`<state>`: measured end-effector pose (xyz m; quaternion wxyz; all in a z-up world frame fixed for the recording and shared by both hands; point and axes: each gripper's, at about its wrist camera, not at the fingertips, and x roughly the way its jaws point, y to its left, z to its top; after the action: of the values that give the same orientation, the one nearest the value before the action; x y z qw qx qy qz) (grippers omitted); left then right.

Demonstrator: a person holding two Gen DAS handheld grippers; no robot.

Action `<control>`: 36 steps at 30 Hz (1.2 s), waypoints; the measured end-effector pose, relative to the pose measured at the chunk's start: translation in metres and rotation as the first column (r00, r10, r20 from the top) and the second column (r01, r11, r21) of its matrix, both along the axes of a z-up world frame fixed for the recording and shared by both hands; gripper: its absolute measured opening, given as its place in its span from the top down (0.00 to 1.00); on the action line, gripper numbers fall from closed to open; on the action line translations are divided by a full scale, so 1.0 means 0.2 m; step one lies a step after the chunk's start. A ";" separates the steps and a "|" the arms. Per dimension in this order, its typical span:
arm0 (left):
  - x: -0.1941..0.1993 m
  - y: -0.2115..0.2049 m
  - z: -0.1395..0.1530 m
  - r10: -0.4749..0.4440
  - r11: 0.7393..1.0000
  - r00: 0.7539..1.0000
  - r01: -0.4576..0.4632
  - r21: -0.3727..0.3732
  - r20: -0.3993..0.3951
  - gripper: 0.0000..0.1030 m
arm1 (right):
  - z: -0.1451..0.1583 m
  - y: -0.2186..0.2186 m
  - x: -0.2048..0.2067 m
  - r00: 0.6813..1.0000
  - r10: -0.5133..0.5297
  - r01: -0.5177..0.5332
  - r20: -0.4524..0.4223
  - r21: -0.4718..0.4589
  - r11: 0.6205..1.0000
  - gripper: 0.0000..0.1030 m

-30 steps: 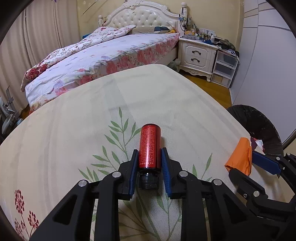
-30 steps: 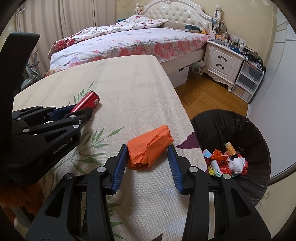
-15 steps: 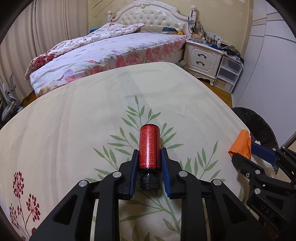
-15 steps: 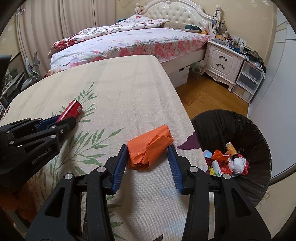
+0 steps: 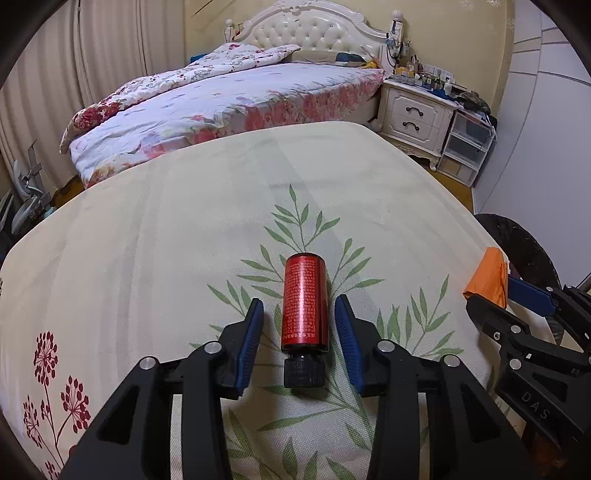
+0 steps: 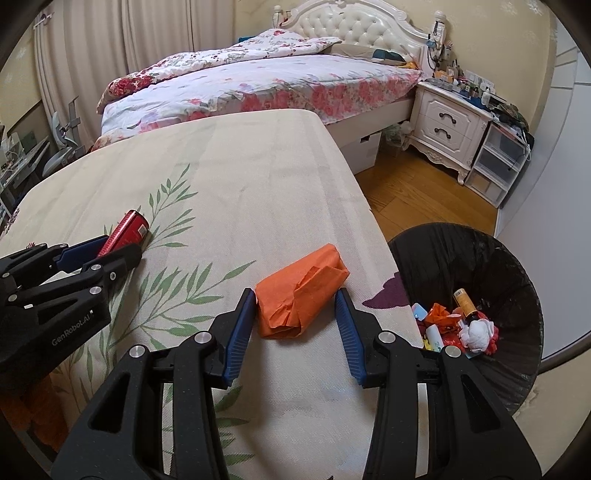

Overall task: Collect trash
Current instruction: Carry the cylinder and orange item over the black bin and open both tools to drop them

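A leaf-printed cream cloth covers my counter (image 6: 258,177), whose right edge drops to wood floor and a black bin (image 6: 480,258) at lower right. My left tongs (image 5: 299,325) gape around the red bottle (image 5: 305,301), untouching. My right tongs (image 6: 295,314) stand open beside the orange wad (image 6: 299,299). One arm reads "GenRobot.AI".

Cloth (image 5: 184,258) bare ahead; bin (image 6: 480,266) just past right edge, mouth unblocked

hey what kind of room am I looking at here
Almost certainly a home bedroom: a made bed with a tufted white headboard, a cluttered white nightstand, and curtains along the wall.
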<state>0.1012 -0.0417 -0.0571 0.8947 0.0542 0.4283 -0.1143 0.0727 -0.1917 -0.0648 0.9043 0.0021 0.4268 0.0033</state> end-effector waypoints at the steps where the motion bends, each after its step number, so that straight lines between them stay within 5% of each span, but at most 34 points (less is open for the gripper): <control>1: 0.01 0.00 0.00 0.003 1.000 1.000 -0.003 0.002 0.003 0.56 | 0.00 0.00 0.00 1.000 0.000 0.000 0.000 -0.001 1.000 0.58; 7: 0.03 -0.01 -0.01 -0.002 1.000 1.000 0.002 0.005 -0.001 0.54 | 0.00 0.02 0.01 1.000 0.001 -0.001 -0.002 -0.010 1.000 0.58; 12: 0.01 -0.02 -0.01 -0.027 1.000 1.000 0.026 0.016 0.010 0.76 | 0.00 0.02 0.02 1.000 0.000 0.000 0.000 -0.011 1.000 0.59; 36: -0.10 -0.03 0.08 -0.012 1.000 0.995 0.014 -0.025 0.103 0.76 | 0.16 -0.08 -0.14 0.988 -0.054 0.054 0.142 0.001 0.999 0.64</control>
<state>0.0811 -0.0475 -0.0420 0.9155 0.0515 0.3798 -0.1225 0.0446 -0.2074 -0.0328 0.9321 0.0119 0.3614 -0.0216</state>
